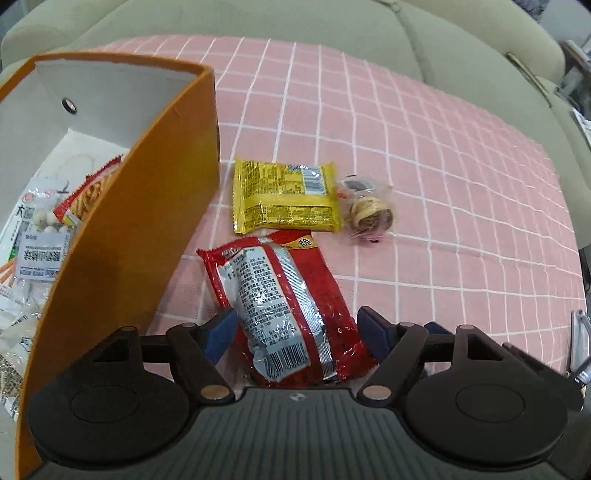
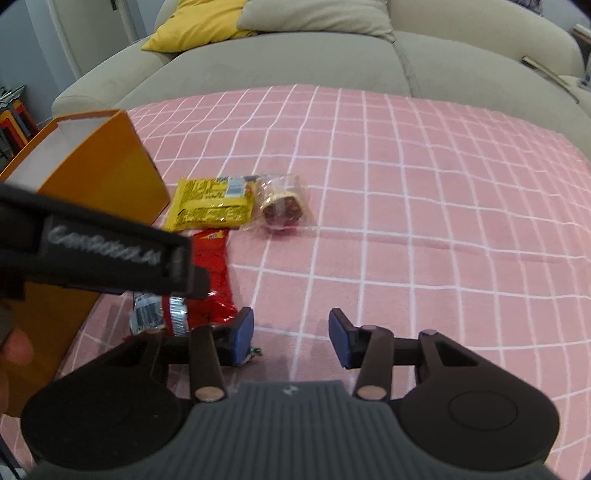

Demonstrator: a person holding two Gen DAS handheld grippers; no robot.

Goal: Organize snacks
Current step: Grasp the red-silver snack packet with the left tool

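A red snack packet (image 1: 291, 299) with a silver label lies on the pink checked cloth, between the fingers of my open left gripper (image 1: 299, 332); the blue pads stand on either side of it, apart from it. Beyond it lie a yellow packet (image 1: 284, 199) and a small clear-wrapped pastry (image 1: 369, 214). An orange box (image 1: 122, 229) at left holds several snack packets (image 1: 40, 236). My right gripper (image 2: 291, 334) is open and empty over the cloth, right of the red packet (image 2: 210, 280). The yellow packet (image 2: 210, 206), pastry (image 2: 282, 210) and box (image 2: 107, 173) also show there.
The pink cloth (image 1: 443, 184) covers a table in front of a beige sofa (image 2: 295, 55) with a yellow cushion (image 2: 195, 26). The left gripper's body (image 2: 96, 247) crosses the right wrist view at left. A metal object (image 1: 580, 347) sits at the cloth's right edge.
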